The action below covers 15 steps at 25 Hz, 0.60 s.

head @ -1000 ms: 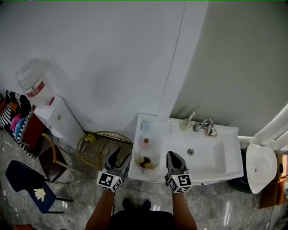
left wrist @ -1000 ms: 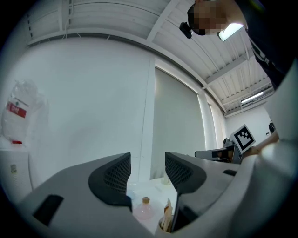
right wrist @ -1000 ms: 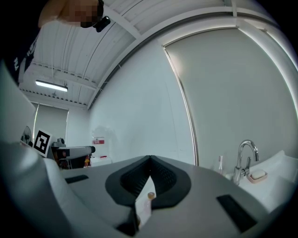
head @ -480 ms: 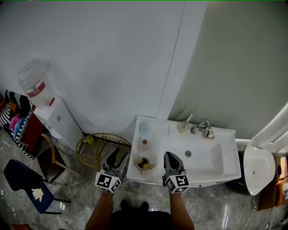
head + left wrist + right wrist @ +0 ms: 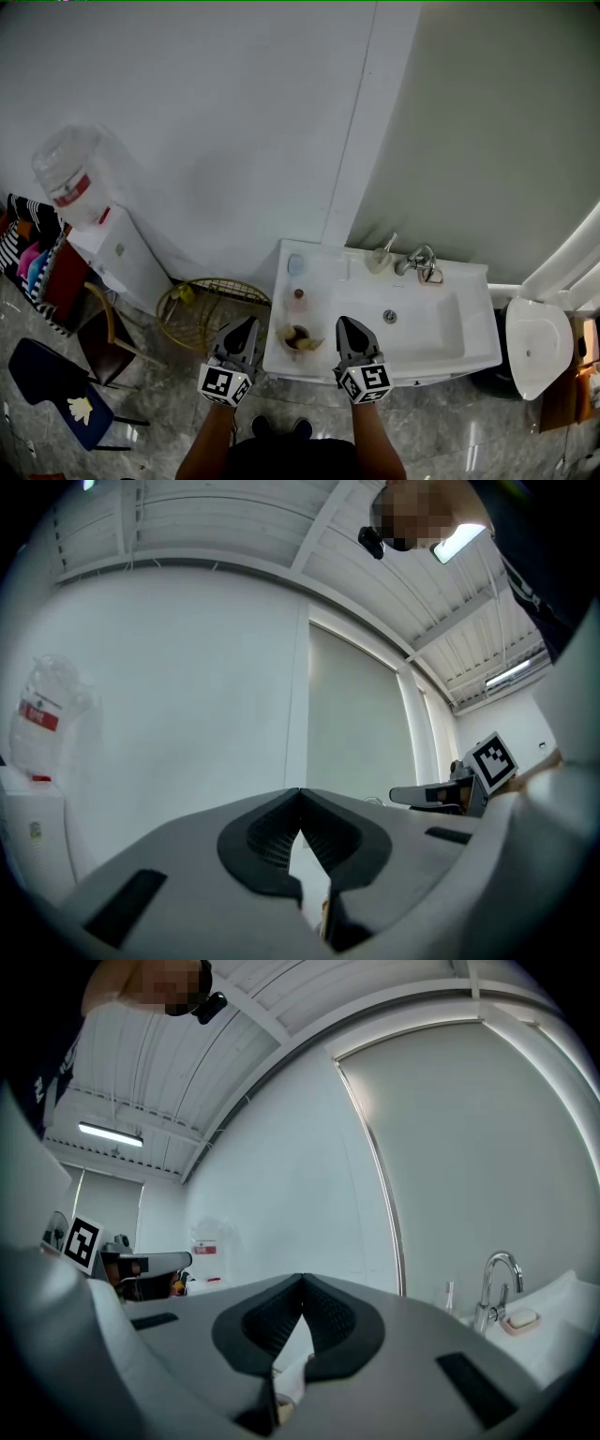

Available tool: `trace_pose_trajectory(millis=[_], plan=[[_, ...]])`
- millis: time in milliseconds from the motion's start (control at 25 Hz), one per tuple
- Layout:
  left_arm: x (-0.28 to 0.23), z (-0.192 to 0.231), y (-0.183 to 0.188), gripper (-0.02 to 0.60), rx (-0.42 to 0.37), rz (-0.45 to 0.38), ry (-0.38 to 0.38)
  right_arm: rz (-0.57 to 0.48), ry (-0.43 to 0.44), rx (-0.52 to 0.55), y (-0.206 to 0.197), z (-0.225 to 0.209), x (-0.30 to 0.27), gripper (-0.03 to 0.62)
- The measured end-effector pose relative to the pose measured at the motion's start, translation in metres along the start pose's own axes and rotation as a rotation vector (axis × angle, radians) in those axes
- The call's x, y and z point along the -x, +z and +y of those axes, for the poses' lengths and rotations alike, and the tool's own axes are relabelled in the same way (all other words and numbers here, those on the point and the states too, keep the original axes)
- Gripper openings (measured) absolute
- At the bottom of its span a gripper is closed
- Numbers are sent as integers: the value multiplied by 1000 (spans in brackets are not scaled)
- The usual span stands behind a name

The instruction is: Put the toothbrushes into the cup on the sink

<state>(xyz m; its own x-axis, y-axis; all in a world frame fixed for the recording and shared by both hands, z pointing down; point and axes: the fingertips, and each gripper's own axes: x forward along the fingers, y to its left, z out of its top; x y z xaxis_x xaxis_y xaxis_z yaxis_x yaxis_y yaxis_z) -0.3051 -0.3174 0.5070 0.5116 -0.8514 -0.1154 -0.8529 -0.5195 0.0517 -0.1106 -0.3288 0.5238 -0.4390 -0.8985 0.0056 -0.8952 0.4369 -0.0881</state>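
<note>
So the setup was a white glossy sink [image 5: 483, 319] hung against a plain wall [image 5: 187, 112], half white and half grey-green panel, with a shiny marble-looking floor [image 5: 450, 441] below. A water dispenser [image 5: 103, 244] and a round wire basket [image 5: 202, 309] stood off to the left, and a white toilet [image 5: 536, 347] to the right. A curved chrome tap [image 5: 418, 257] sat at the back of the sink, and just beside it was a pale cup [image 5: 380, 262] with a thin stick leaning out, probably a toothbrush, too small to be sure. A brownish round cup [image 5: 298, 337] sat on the front left ledge, roughly between the 2 claws, with something yellowish in it that I couldn't make out. Both claws hovered near the front edge of the sink. The left claw [image 5: 247, 322] was clenched, its ribbed black pads meeting at the tips with nothing between them. The right claw [image 5: 343, 322] was the same, clamped together and empty.
</note>
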Motion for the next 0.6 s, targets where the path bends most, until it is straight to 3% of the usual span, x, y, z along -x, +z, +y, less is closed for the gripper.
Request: trace_pose_trajectory(millis=[320,600], plan=[[5,5,-4,25,-8,15,38,3,2,2,-3,6,2,28],[2,2,0,25,0,5,19,4,-11,5,-4,1,2,28]])
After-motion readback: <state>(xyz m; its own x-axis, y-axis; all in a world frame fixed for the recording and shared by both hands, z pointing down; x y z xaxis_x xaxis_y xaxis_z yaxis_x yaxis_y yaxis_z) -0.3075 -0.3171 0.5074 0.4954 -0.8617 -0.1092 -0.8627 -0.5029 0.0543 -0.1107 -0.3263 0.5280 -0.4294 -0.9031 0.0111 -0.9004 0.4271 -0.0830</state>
